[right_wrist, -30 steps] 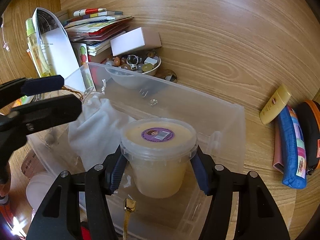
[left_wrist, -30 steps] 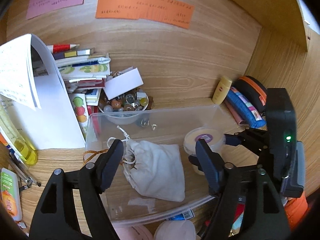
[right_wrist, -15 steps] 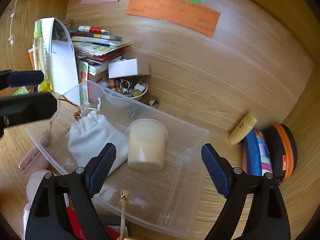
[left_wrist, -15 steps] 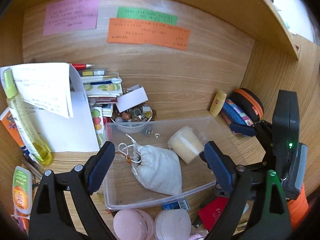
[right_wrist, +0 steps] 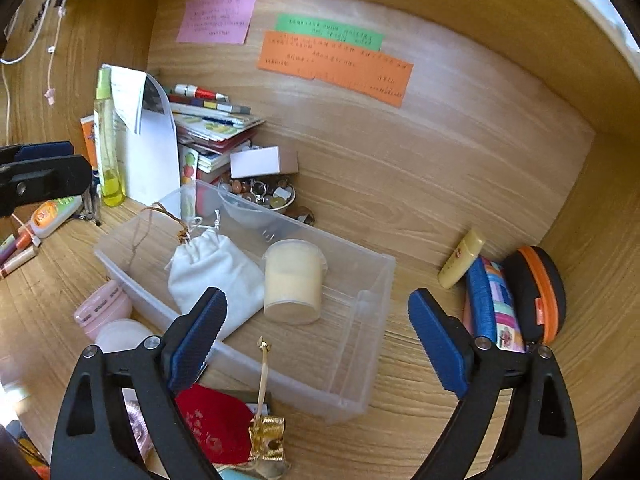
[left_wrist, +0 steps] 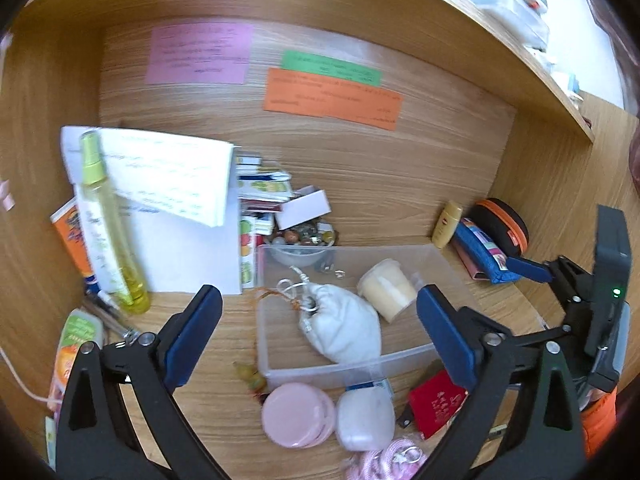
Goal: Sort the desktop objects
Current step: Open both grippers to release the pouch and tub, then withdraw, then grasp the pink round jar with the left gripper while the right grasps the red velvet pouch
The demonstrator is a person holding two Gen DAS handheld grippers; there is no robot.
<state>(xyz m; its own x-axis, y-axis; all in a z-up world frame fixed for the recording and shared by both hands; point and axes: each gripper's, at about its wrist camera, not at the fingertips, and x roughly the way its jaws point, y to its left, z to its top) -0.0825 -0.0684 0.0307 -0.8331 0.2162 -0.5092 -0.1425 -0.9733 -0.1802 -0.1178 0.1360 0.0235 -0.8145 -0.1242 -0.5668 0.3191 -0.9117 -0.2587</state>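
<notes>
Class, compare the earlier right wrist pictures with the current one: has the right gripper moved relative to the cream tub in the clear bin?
Yes. The right gripper has let go of the cream tub and drawn back and up from it; its jaws have just been opening, with nothing between them.

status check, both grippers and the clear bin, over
Left gripper and right gripper open, jaws just opened, both empty. White pouch and cream tub sit in the clear bin. Nothing blocking the bin.
</notes>
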